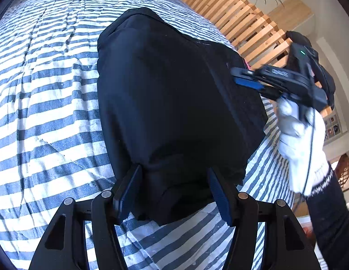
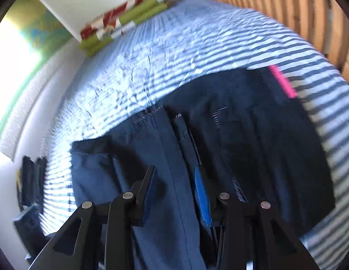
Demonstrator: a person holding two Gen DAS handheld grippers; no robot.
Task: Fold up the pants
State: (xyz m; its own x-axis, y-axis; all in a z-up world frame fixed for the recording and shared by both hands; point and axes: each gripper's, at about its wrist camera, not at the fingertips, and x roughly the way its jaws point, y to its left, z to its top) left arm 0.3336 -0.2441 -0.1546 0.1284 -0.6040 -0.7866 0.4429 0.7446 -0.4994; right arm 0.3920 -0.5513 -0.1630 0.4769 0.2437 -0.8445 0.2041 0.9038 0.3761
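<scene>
While the dark pants (image 1: 174,103) lie folded on the striped bed (image 1: 50,90), left tool (image 1: 174,193) and right tool (image 2: 177,193) both stand apart, gripping nothing

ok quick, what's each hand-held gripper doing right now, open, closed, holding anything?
Left hand-held gripper: open, astride the dark pants, not clamping them.
Right hand-held gripper: partly open above the pants, holding nothing.
</scene>
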